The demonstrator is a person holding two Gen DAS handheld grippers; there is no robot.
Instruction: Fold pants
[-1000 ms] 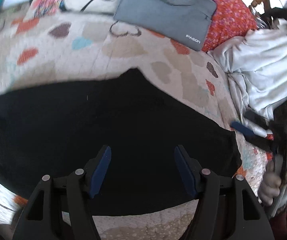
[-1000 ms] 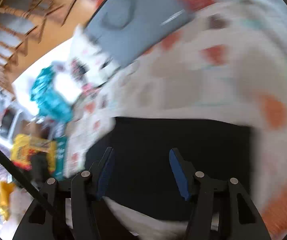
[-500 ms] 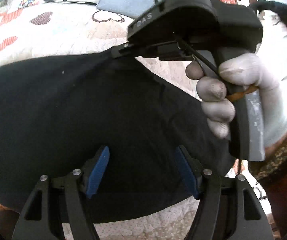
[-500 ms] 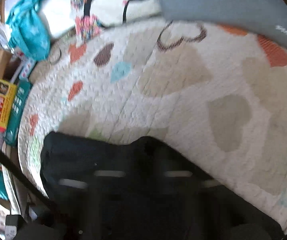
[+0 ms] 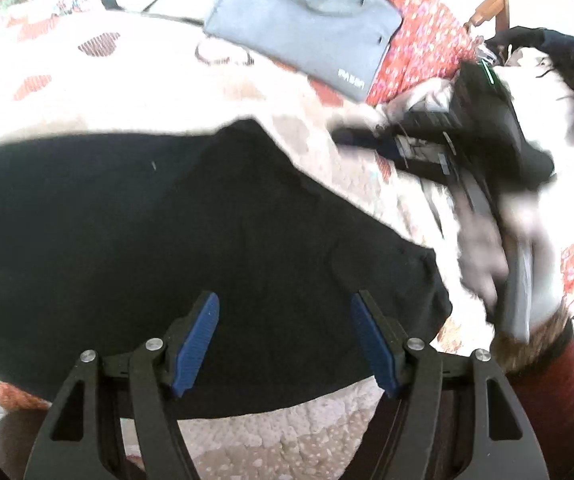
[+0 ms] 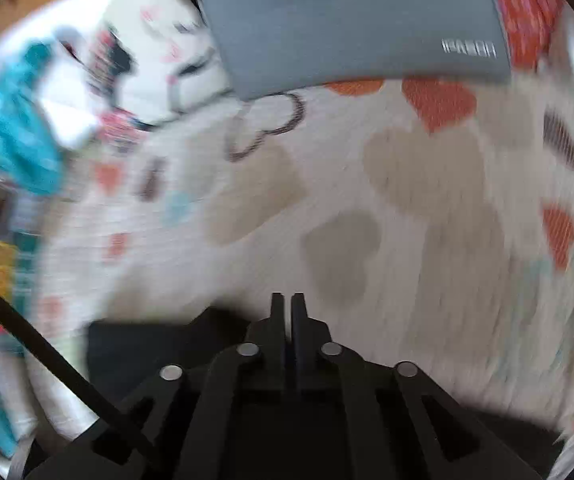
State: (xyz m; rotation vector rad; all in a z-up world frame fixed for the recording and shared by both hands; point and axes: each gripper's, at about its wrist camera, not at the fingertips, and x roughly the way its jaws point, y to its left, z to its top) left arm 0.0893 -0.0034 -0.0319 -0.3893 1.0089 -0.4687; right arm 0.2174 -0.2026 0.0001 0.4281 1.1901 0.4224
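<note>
The black pants [image 5: 167,240] lie folded flat on a heart-patterned quilt [image 5: 127,92]. My left gripper [image 5: 285,336] hovers just above their near part, open and empty, blue pads [image 5: 197,338] wide apart. My right gripper [image 6: 287,312] is shut with nothing visible between its fingers. It is over the quilt, and a piece of the pants [image 6: 135,344] shows at its lower left. In the left wrist view the right gripper [image 5: 367,136] is blurred at the right, held off the far right side of the pants by a gloved hand [image 5: 487,256].
A grey laptop sleeve [image 5: 307,20] lies at the back of the quilt, also in the right wrist view [image 6: 347,20]. A red floral cloth [image 5: 419,40] and a white garment pile [image 5: 543,96] are at the right. Teal cloth [image 6: 15,140] and boxes sit at the left.
My right gripper has closed and pulled back to the right, off the far edge of the pants. My left gripper has stayed open over the near part of the pants.
</note>
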